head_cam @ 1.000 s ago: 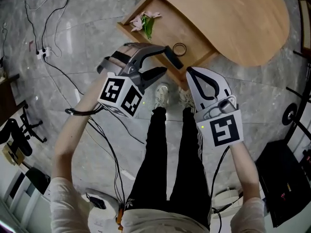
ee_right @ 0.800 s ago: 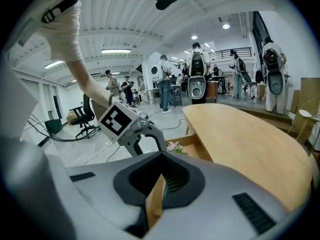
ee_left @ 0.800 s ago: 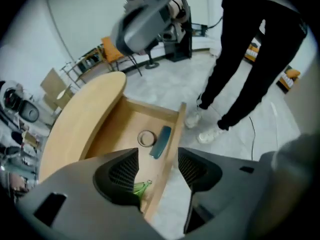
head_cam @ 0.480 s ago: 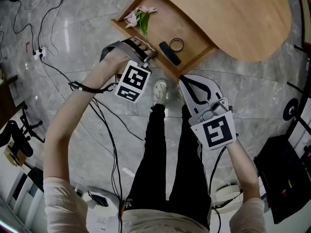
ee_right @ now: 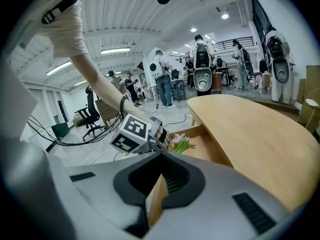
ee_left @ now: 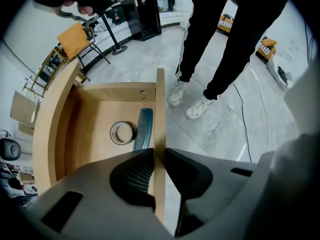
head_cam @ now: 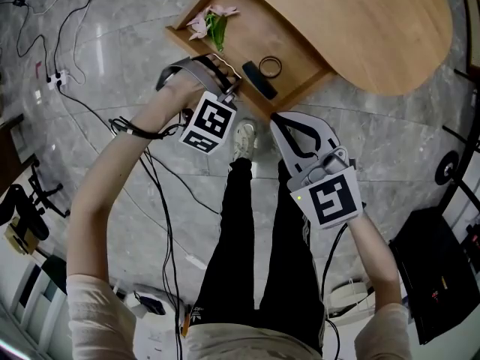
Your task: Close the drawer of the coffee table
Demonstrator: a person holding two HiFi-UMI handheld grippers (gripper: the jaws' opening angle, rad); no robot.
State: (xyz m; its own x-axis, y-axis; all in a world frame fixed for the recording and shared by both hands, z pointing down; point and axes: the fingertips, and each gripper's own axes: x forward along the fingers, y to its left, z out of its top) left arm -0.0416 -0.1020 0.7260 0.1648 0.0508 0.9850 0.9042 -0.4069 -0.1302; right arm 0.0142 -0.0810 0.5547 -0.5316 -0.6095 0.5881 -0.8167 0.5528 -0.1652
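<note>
The drawer [head_cam: 241,45] stood pulled well out from under the coffee table [head_cam: 360,28], its wooden floor bare around a bunch of flowers [head_cam: 210,22], a ring [ee_left: 122,132] and a comb [ee_left: 143,129]. Its front panel [ee_left: 160,109] faced the person's feet. A second before, the left gripper [ee_left: 159,156] had hung short of that panel with its jaws parted. By this moment it had come down over the top edge and closed, one jaw inside the drawer and one outside, pinching the board. The right gripper [ee_right: 160,184] had also crept forward to the panel's near corner. Its own view showed a wedge of the same wood caught between nearly closed jaws. With both claws seated on the panel, the reaching step looked finished. What remained was probably a steady, level push toward the table, kept even on both sides so the drawer would not skew on its runners.
</note>
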